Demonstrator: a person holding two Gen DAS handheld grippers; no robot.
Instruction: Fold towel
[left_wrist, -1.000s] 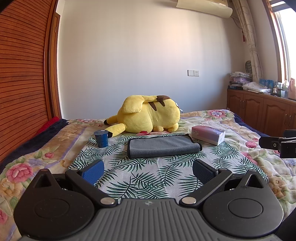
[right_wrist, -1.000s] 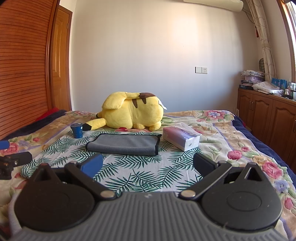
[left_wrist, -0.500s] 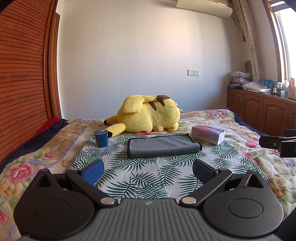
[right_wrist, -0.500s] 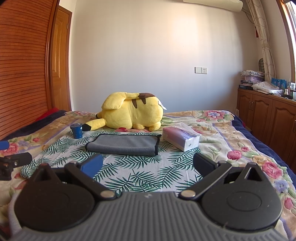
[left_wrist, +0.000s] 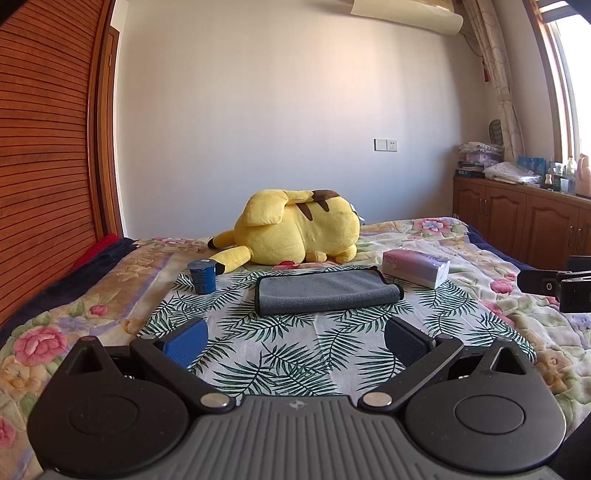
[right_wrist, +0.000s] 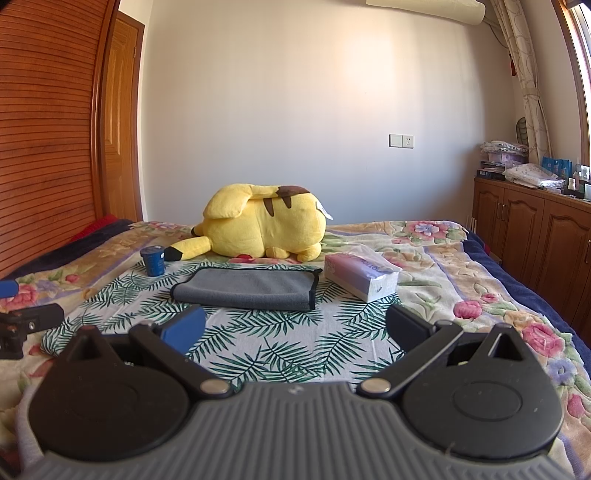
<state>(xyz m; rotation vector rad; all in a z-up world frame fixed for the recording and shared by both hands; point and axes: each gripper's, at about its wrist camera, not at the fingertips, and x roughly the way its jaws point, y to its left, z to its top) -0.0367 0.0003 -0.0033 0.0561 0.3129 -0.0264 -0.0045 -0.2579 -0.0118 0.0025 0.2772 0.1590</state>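
Holding your left hand-held gripper (left_wrist: 293, 338) low over the leaf-print cloth (left_wrist: 288, 354), you have its fingers spread wide with nothing between them. Your right hand-held gripper (right_wrist: 295, 328) sits the same way, fingers apart and empty, just beside the left one. Ahead of both, well clear of the fingertips, the grey towel (left_wrist: 325, 290) lies flat on the cloth, already folded over once with its dark-edged side toward the pink tissue box (left_wrist: 415, 266) on your right. A small blue cup (left_wrist: 202, 276) stands upright to the towel's left. Behind the towel a yellow plush toy (left_wrist: 295, 232) lies on the floral bed (left_wrist: 517, 314).
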